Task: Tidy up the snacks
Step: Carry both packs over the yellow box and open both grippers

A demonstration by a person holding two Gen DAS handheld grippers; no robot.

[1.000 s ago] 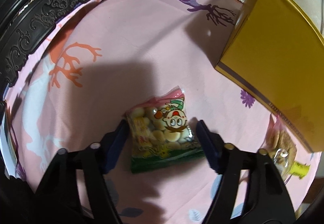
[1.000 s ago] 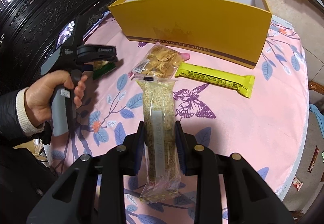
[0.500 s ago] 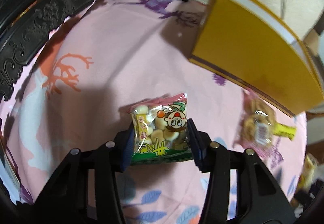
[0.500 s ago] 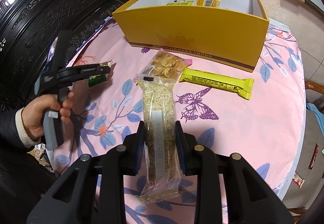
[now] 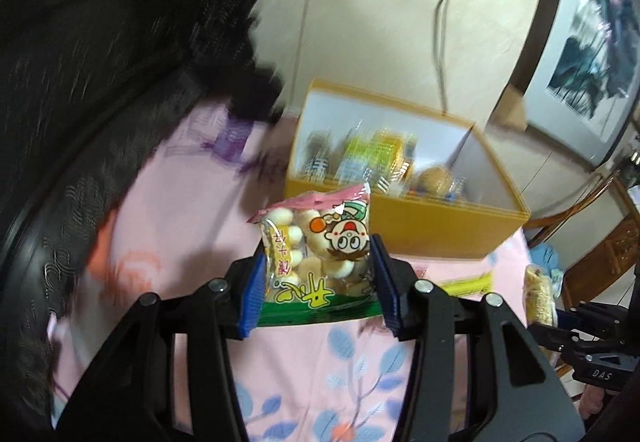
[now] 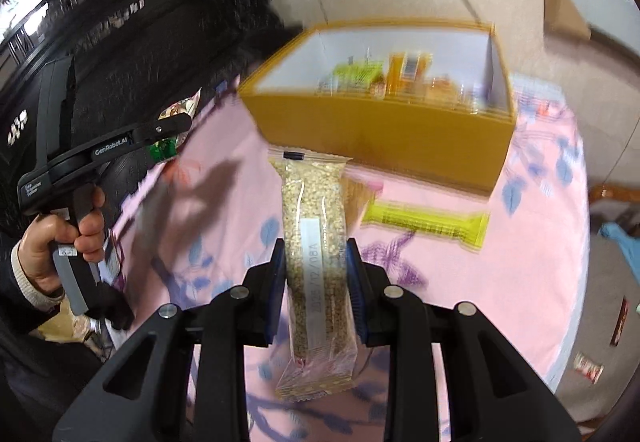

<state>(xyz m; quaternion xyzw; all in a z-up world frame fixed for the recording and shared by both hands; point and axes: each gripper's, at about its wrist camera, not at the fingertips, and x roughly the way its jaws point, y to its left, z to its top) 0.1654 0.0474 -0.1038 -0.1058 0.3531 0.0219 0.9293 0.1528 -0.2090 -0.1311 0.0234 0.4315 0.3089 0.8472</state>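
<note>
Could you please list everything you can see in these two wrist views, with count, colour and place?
Biscuit bag: one, clear with pink top and green base, between the left claw's pads.
Grain bar: one, clear wrapper, beige, gripped by the right claw.
Box: one, yellow, open, on the table's far side, with blurred snacks inside.
Yellow bar: one, lying on the cloth before the box.
Tablecloth: one, pink, leaf and butterfly print.
Framed picture: one, on the wall.
Left claw: black, blue pads.
Right claw: black.
Left hand: gripping the claw's handle.
</note>
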